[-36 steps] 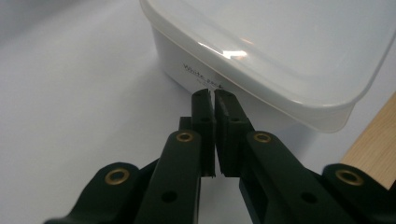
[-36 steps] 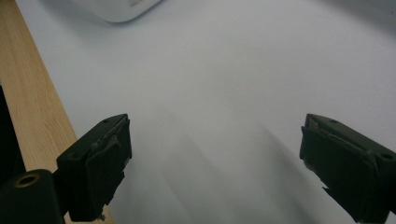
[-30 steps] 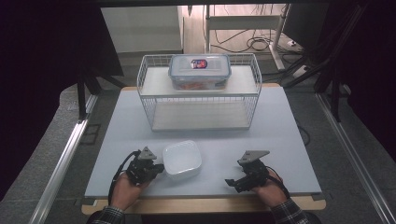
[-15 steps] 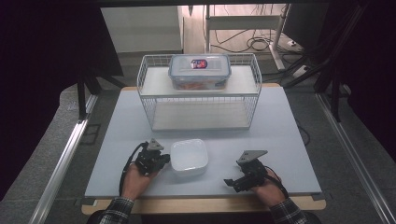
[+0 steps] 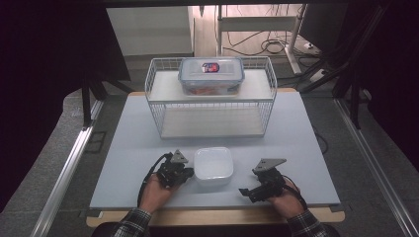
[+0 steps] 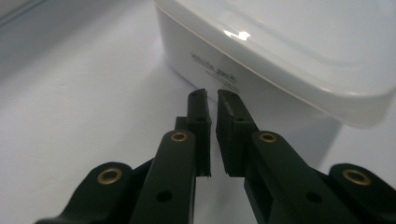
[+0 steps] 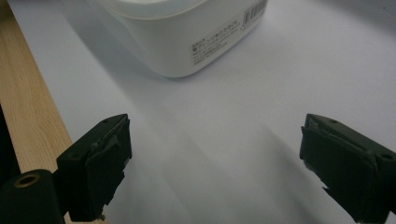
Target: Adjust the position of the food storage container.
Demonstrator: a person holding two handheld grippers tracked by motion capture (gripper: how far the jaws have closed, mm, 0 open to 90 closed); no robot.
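Resting on the pale table [image 5: 148, 133] near the middle of its front edge, the white square lidded container [image 5: 213, 166] sits between the two hand-held grippers. The left gripper [image 5: 184, 174] lies just beside the container's left wall; in the left gripper view its jaws stand nearly together, a narrow slit between them, nothing clasped, the tips pointing at the printed side of the container [image 6: 261, 51], and whether they touch it cannot be told. The right gripper [image 5: 249, 192] rests near the front right of the container, apart from it, its jaws spread wide and empty, with the container's labelled wall [image 7: 187, 42] ahead of them. Behind, toward the table's far edge, a white wire rack [image 5: 210, 106] carries a clear lidded food box [image 5: 211, 75] on its top shelf.
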